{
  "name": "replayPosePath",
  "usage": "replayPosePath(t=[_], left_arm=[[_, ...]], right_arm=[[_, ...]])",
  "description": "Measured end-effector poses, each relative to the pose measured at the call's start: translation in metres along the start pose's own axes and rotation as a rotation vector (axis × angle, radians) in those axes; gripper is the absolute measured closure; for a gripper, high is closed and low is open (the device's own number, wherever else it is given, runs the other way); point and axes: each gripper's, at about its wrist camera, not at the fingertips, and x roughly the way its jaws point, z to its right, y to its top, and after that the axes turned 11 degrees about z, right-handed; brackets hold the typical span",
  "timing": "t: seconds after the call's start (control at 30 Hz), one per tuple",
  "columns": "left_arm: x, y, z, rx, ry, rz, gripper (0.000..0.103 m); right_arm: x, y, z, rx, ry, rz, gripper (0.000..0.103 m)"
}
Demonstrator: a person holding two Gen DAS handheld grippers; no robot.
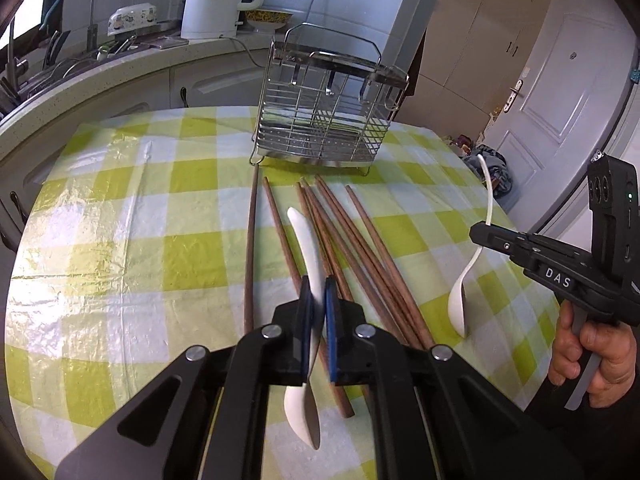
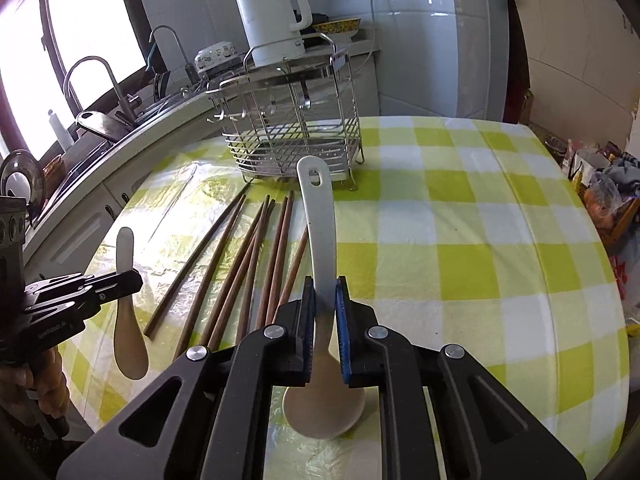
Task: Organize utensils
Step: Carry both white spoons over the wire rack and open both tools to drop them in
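My left gripper (image 1: 318,292) is shut on a small white spoon (image 1: 307,240), held above the table; it also shows in the right wrist view (image 2: 125,252). My right gripper (image 2: 325,292) is shut on a larger white rice spoon (image 2: 319,216), handle pointing forward; it shows in the left wrist view (image 1: 460,304) hanging bowl down. Several brown wooden chopsticks (image 1: 352,248) lie on the green-checked tablecloth (image 1: 120,220), also in the right wrist view (image 2: 244,260). A wire utensil basket (image 1: 324,108) stands at the table's far side (image 2: 296,136).
A white kettle (image 2: 276,16) and a bowl (image 2: 336,26) stand on the counter behind the basket. A sink with faucets (image 2: 96,80) is at the left. A door (image 1: 544,92) is at the right. The round table's edge curves near the counter.
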Motion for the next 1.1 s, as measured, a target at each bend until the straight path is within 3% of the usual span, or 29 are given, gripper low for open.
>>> replayPosePath(t=[0.23,0.47,0.67,0.87,1.1], left_arm=[[-0.023,0.047,0.010,0.030,-0.006,0.100,0.097],[-0.038,0.146,0.019,0.050,-0.006,0.300,0.097],[-0.017,0.216,0.023,0.044,0.009,0.428,0.097],[0.036,0.248,0.021,0.054,0.025,0.464,0.097],[0.093,0.245,0.009,0.035,0.036,0.428,0.097]], right_arm=[[-0.025,0.043,-0.006,0.003,0.014,0.093,0.091],[-0.044,0.144,-0.026,-0.036,0.017,0.265,0.091],[-0.022,0.211,-0.038,-0.037,0.018,0.359,0.091],[0.032,0.232,-0.035,-0.037,-0.007,0.357,0.091],[0.084,0.220,-0.021,-0.003,-0.013,0.301,0.091]])
